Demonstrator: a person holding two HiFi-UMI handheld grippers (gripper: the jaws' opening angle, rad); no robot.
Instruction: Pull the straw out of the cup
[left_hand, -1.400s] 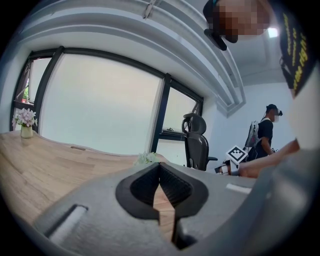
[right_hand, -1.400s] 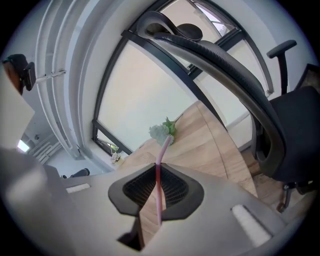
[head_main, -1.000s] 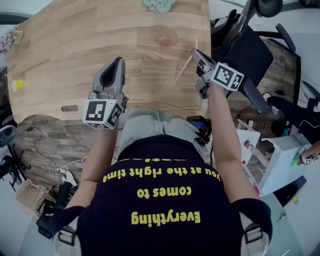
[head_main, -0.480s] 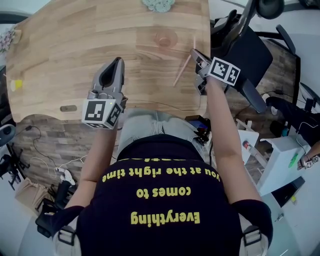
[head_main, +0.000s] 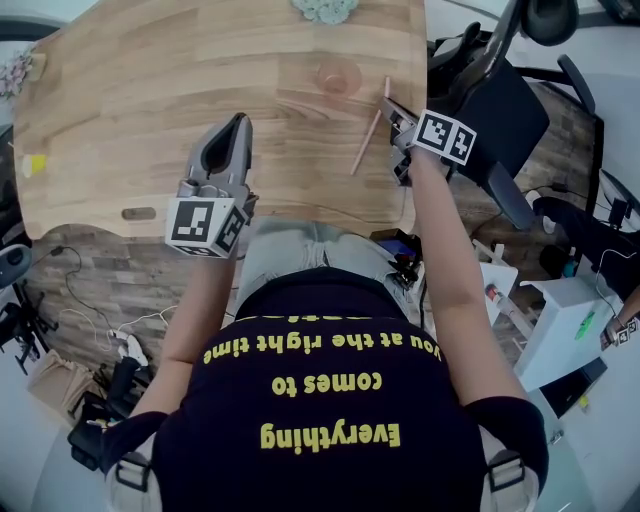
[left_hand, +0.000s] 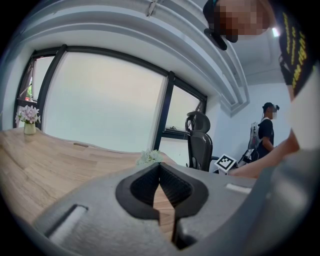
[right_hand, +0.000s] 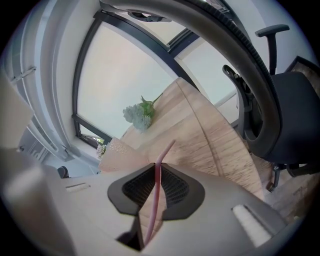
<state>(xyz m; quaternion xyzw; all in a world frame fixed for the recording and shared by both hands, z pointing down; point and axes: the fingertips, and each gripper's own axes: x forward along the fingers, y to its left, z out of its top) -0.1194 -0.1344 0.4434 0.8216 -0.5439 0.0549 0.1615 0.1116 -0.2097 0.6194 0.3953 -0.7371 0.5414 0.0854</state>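
Note:
A thin pink straw (head_main: 367, 140) slants over the right part of the wooden table (head_main: 150, 90), outside the clear pinkish cup (head_main: 337, 77) that stands a little to its left. My right gripper (head_main: 390, 106) has the straw running lengthwise between its pads (right_hand: 158, 200); the jaws are opening, and the pad tips still touch it. In the right gripper view the cup (right_hand: 122, 152) sits just beyond the jaws (right_hand: 158, 167). My left gripper (head_main: 238, 125) hovers over the table's near edge, shut and empty (left_hand: 160, 167).
Pale green flowers (head_main: 320, 10) stand at the table's far edge, and a small vase of flowers (head_main: 15, 75) at the far left. A yellow thing (head_main: 35, 165) lies at the left. A black office chair (head_main: 495, 90) stands right of the table. Another person (left_hand: 264, 135) stands behind.
My right gripper has sunk toward the table and moved slightly farther away, taking the straw down with it. The left gripper has not moved.

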